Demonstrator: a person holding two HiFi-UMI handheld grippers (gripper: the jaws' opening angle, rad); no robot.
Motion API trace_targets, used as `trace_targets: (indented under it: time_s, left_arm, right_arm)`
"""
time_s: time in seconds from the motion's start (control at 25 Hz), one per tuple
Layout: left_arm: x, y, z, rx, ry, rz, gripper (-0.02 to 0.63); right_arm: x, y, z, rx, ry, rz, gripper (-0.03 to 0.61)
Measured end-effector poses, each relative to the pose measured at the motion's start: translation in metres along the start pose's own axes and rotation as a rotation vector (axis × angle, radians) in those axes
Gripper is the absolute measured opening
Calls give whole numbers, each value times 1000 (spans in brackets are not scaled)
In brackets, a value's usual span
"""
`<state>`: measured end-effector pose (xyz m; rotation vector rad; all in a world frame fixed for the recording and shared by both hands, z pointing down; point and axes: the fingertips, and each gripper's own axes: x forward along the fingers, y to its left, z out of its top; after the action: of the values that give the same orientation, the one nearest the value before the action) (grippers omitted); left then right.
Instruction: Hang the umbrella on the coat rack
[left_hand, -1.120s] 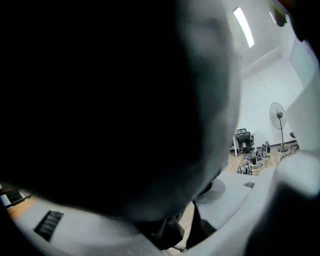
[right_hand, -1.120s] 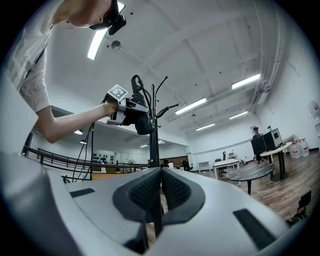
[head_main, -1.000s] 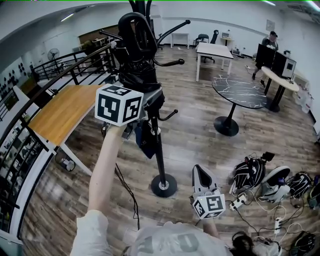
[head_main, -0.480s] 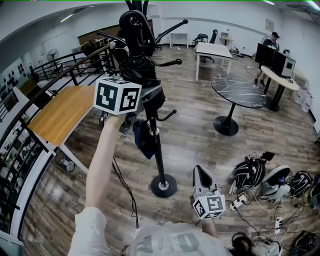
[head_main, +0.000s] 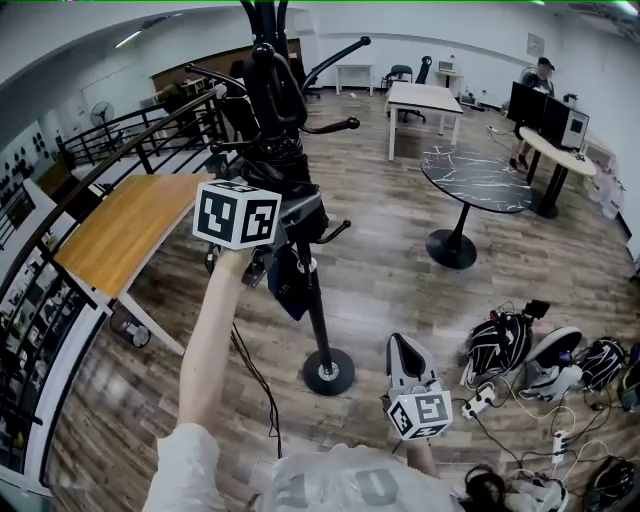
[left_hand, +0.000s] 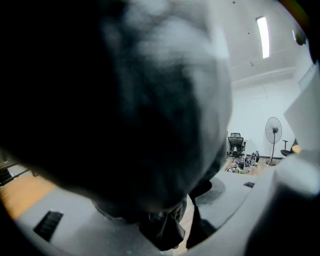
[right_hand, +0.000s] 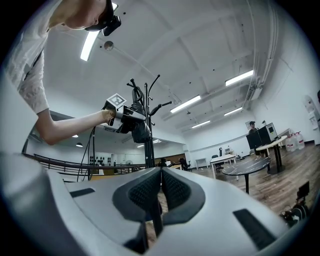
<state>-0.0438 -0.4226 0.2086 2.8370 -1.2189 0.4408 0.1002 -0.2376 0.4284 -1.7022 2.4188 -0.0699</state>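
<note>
While the left gripper (head_main: 285, 215) is clamping the folded black umbrella (head_main: 278, 160) high against the coat rack (head_main: 318, 320), the right gripper (head_main: 401, 345) is hanging low with its jaws pressed together on nothing. The umbrella is looking light, with soft, slippery canopy fabric over a stiff shaft, so squeezing through the bundle onto the shaft is seeming the safest hold. Dark, blurred fabric is filling the left gripper view, and nothing is showing whether the curved handle (head_main: 272, 80) is resting on a hook (head_main: 335, 125).
</note>
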Motion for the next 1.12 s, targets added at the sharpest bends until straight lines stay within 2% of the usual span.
trace_targets:
  time_s: [0.28,0.56,0.8,1.12]
  left_arm:
    - [11,20,-24,-87,7,3,308]
    - [24,37,-75,-202,0,-19,308]
    - [16,50,-84,-162,-27,59,308]
    - [16,44,-83,-177,-143,65,308]
  right_arm:
    - [3,-2,-2,-5,24,-7,31]
    - [3,-3,-16,-21,62,-16,31]
    - [3,8,-25,-30,103,17,31]
    - [-1,22,-38,-36,146,50,31]
